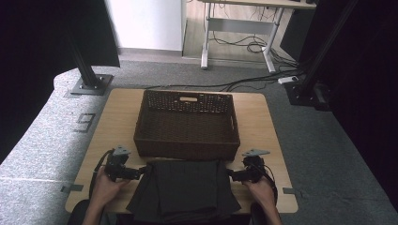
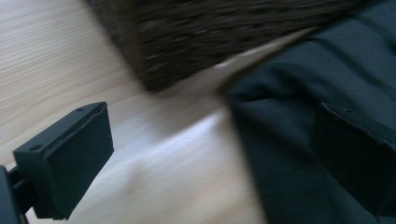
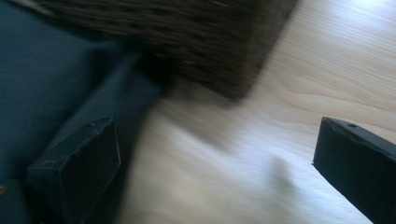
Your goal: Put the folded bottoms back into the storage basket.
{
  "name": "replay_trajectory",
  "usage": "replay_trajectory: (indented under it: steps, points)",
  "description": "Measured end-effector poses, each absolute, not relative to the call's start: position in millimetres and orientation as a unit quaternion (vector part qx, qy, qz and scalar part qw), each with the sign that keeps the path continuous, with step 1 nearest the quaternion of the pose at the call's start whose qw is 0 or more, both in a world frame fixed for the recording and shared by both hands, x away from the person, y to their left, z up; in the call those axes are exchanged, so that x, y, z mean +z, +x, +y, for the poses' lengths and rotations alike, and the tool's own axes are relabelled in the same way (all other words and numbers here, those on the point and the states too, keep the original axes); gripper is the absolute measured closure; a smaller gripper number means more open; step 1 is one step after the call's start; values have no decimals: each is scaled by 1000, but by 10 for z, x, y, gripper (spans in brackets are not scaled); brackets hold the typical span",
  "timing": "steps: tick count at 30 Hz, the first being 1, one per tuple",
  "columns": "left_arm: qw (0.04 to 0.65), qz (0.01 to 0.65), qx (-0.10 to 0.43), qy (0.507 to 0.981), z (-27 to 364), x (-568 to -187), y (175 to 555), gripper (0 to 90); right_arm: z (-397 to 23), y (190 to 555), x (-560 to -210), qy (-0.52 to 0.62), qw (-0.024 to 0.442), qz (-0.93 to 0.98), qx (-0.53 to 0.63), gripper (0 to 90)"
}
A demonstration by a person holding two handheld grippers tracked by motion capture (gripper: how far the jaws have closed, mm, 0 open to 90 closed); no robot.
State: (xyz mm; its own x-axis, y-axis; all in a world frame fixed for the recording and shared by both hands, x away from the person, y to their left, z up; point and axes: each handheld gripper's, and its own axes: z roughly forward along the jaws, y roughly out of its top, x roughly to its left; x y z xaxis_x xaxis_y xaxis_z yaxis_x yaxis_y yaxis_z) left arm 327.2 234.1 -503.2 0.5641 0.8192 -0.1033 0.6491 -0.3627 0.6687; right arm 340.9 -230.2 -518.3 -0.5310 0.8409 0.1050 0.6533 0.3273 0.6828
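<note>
So the folded dark cloth (image 1: 187,190) lay flat at the near edge of the worktop (image 1: 117,117), right at 6 o'clock from the basket (image 1: 187,124), its long axis running 9 to 3. Left tongs (image 1: 141,172) sat at its 9 o'clock edge, right tongs (image 1: 231,175) at 3, about equally close. Both were spread wide, pinching nothing, low and pointing inward, one jaw of each over the cloth.

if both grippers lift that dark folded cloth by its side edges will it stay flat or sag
Probably sag: the cloth is thin fabric in soft layered folds, so its middle would likely droop between the left gripper and right gripper. The layers may slide apart, since nothing visibly holds them together. It looks light, and the open jaws could likely pinch it easily.
</note>
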Motion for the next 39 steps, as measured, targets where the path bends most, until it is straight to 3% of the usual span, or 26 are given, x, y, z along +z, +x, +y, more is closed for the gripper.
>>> replay_trajectory:
  steps: [7, 14, 18, 23, 31, 33, 34, 37, 39]
  points:
    - [354, 433, 99, 823, 2042, -5047, 3146, 0, -1936, 3280, -5049, 433, 118, 818, 361, 0]
    - [327, 434, 107, 833, 1805, -5188, 3112, 0, -1673, 3267, -5212, 426, 108, 827, 351, 0]
    - [307, 452, 110, 831, 1784, -5286, 3129, 0, -1657, 3287, -5296, 438, 114, 825, 339, 0]
    - [327, 472, 73, 815, 1881, -5375, 3172, 0, -1693, 3324, -5443, 452, 86, 816, 350, 0]
    - [315, 443, 73, 836, 1748, -5377, 3161, 0, -1564, 3329, -5435, 432, 88, 834, 332, 0]
    - [312, 437, 74, 840, 1674, -5379, 3159, 0, -1514, 3332, -5417, 417, 82, 842, 331, 52]
    - [311, 436, 73, 841, 1656, -5377, 3160, 0, -1485, 3336, -5391, 411, 72, 847, 330, 132]
    - [309, 434, 71, 844, 1645, -5368, 3161, 3, -1461, 3327, -5375, 404, 63, 849, 335, 174]
    - [309, 429, 63, 846, 1635, -5338, 3147, 65, -1446, 3321, -5368, 401, 63, 851, 334, 231]
